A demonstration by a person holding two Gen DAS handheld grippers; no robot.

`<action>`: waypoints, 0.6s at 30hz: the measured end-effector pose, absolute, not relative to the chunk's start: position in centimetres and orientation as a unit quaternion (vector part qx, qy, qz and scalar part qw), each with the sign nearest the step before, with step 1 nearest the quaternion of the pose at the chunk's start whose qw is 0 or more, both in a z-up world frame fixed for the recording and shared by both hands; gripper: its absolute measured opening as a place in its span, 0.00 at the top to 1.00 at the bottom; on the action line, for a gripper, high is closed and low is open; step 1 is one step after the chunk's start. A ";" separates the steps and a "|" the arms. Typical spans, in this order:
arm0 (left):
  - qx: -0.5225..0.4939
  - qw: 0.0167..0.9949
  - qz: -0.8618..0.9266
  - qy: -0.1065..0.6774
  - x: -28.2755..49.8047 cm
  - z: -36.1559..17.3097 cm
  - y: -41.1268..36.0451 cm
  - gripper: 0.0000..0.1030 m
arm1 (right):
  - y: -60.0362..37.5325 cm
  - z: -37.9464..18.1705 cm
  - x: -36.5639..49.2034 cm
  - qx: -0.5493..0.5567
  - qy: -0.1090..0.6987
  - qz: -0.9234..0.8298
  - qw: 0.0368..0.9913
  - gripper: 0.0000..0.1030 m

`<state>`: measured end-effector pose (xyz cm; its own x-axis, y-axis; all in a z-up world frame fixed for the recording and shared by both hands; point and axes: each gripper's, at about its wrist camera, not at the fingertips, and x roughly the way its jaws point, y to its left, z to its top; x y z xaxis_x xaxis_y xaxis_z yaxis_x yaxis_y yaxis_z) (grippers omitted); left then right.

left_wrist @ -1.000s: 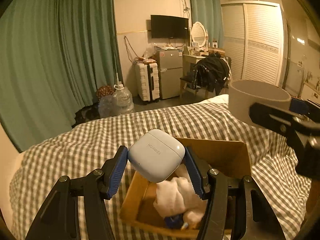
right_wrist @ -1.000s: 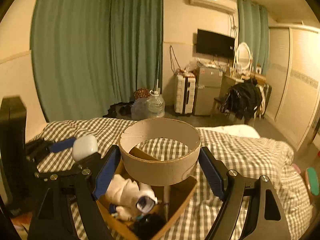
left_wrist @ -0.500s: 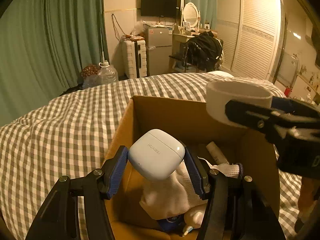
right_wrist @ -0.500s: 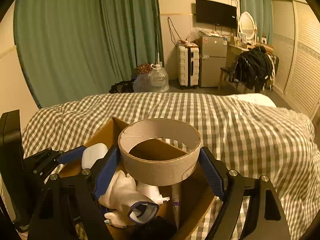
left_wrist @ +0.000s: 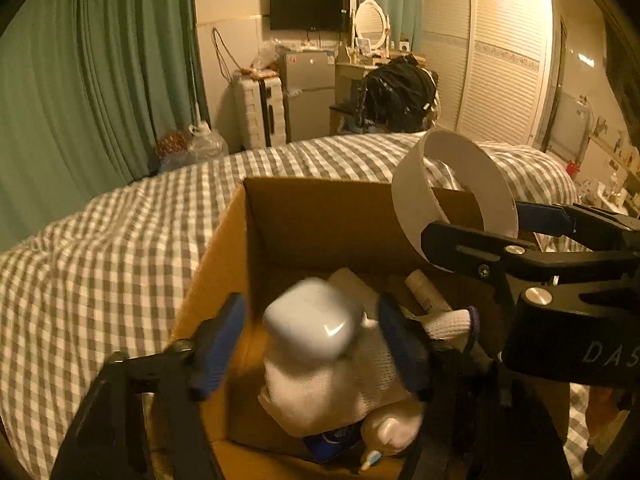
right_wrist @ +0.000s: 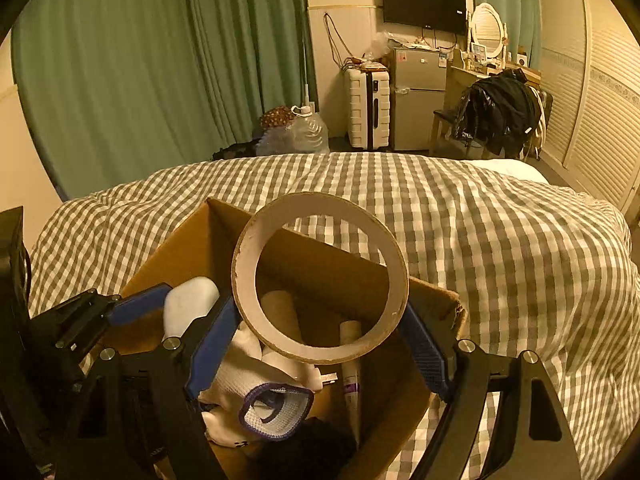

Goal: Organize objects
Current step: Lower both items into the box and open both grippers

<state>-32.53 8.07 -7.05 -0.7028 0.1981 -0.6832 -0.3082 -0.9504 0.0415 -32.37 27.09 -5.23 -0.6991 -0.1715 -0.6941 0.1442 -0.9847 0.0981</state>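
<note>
An open cardboard box (left_wrist: 320, 216) (right_wrist: 320, 256) sits on the checked bed. My left gripper (left_wrist: 312, 332) is open over the box, and the white earbud case (left_wrist: 310, 322) is blurred between its spread fingers, touching neither; it also shows in the right wrist view (right_wrist: 190, 308). My right gripper (right_wrist: 320, 332) is shut on a white cardboard ring (right_wrist: 320, 276) (left_wrist: 452, 204), tilted over the box's right side. White cloth (left_wrist: 320, 388), a sock (right_wrist: 276, 408) and a tube (right_wrist: 352, 364) lie inside the box.
The grey-checked bedcover (right_wrist: 500, 240) spreads around the box. Beyond the bed are green curtains (left_wrist: 100, 80), a white suitcase (right_wrist: 368, 108), a small fridge (right_wrist: 418, 96), a chair with a black jacket (right_wrist: 500, 112) and a wardrobe (left_wrist: 500, 60).
My left gripper has opened and the earbud case has come loose, dropping toward the box. The ring in my right gripper has tilted forward and moved lower over the box.
</note>
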 end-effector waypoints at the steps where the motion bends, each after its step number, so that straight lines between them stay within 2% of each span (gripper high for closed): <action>1: -0.351 0.137 0.923 0.079 -32.2 -6.9 8.0 0.19 | 27.1 -5.3 -32.3 0.378 -0.021 -0.921 0.087 0.21; 3: -0.337 0.135 0.928 0.078 -31.8 -6.5 7.9 0.19 | 27.3 -5.3 -32.5 0.378 -0.027 -0.921 0.085 0.14; 6: -0.336 0.139 0.929 0.075 -31.4 -6.3 7.9 0.19 | 27.6 -4.8 -32.2 0.367 -0.035 -0.926 0.084 0.13; 8: -0.337 0.138 0.928 0.075 -31.0 -6.2 7.9 0.12 | 27.8 -4.5 -31.8 0.360 -0.041 -0.929 0.081 0.10; 14: -0.322 0.116 0.937 0.076 -29.1 -4.0 7.7 0.10 | 27.9 -2.2 -29.5 0.328 -0.047 -0.941 0.065 0.10; 18: -0.291 0.108 0.948 0.065 -26.6 -0.5 7.5 0.06 | 28.0 0.8 -26.8 0.284 -0.047 -0.956 0.053 0.10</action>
